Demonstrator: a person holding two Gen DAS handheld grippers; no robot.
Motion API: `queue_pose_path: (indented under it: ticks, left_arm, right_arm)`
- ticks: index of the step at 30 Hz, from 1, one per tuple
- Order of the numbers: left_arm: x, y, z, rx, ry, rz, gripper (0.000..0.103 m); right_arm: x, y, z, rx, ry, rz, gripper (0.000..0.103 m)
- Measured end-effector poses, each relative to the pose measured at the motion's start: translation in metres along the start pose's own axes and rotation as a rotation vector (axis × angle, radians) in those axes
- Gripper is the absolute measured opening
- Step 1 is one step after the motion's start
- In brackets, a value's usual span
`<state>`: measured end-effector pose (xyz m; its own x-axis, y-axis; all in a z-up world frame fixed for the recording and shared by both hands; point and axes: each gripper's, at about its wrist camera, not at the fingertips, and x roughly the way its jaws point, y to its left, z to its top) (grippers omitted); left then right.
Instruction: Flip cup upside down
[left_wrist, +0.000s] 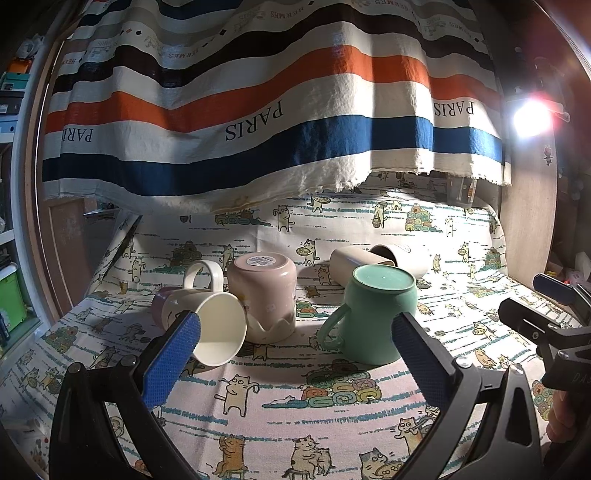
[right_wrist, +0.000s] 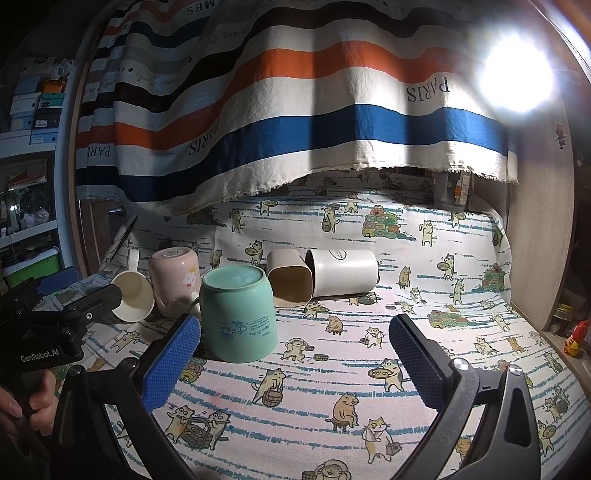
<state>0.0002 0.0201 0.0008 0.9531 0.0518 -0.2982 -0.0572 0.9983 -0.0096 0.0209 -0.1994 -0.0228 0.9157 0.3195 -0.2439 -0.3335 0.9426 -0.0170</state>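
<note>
1. Inspecting the worktop (left_wrist: 280, 402): five cups stand or lie on the cat-print cloth, mid-frame in both views.
2. Green mug (left_wrist: 376, 314) and pink cup (left_wrist: 264, 295) are already mouth-down. Cream mug (left_wrist: 207, 325), lower left of the left view, lies on its side, mouth toward the camera, handle up. Two more lie sideways behind: white cup (right_wrist: 343, 273) and tan cup (right_wrist: 288, 277).
3. Left claw (left_wrist: 295, 354) is released, empty, just short of the cream mug. Right claw (right_wrist: 295, 354) is likewise spread, holding nothing.
4. Judgement: glazed ceramic, so rigid, moderately heavy, slippery and chippable. Best hold is across the body wall near mid-height, clear of the handle.
</note>
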Motion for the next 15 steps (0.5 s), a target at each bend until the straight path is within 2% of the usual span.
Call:
queue_pose_path:
  ticks: [15]
  left_arm:
    - [0.0004,0.0005,0.0001,0.002,0.001,-0.002,0.103]
  right_arm:
    - [0.0012,-0.0021,-0.0004,0.005,0.007,0.001,0.103]
